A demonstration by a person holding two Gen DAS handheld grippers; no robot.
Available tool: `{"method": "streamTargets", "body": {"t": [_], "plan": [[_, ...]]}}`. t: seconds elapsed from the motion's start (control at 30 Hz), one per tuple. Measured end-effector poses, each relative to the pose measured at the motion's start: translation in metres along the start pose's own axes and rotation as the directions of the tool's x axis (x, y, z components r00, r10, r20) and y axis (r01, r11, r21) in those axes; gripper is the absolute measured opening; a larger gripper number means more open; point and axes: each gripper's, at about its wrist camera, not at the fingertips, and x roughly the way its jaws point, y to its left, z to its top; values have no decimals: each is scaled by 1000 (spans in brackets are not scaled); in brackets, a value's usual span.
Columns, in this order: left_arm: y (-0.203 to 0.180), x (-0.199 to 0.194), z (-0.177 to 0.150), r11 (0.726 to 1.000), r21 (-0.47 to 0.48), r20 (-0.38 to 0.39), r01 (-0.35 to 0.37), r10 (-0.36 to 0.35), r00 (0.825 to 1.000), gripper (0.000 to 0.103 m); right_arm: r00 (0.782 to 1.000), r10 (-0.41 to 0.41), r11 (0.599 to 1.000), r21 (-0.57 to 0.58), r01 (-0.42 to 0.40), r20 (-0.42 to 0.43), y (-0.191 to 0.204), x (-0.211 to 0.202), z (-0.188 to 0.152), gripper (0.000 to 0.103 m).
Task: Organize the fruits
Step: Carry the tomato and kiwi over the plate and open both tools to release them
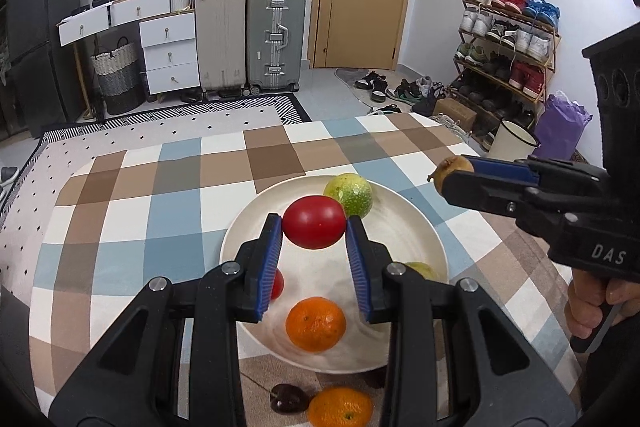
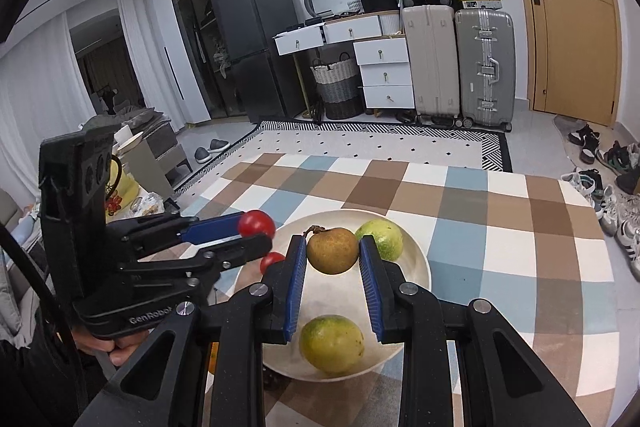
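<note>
Left claw [image 1: 314,227]: a smooth, glossy red tomato [image 1: 314,222] is pinched between the ribbed blue pads, above the plate.
Right claw [image 2: 332,251]: a rough brown pear [image 2: 333,250] is pinched likewise.
Plate [image 1: 416,227]: round, white; a dimpled orange [image 1: 316,324] is seen below the left claw.
Tablecloth [image 1: 180,187]: checked fabric.

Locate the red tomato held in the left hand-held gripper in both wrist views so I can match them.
Left wrist: red tomato sits centre frame, clamped between the blue pads of the left hand-held gripper, above the plate.
Right wrist: same tomato at centre-left, at that gripper's tip.
Shared landmark: the white plate holding the green fruit.
</note>
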Motion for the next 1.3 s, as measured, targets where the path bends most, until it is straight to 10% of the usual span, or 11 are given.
{"method": "streamTargets", "body": {"t": [1.3], "plan": [[-9,73,-26,998,62,-130,-22,30,991,30,989,-27,998,59,36,-143,-43,65,-38,27]]}}
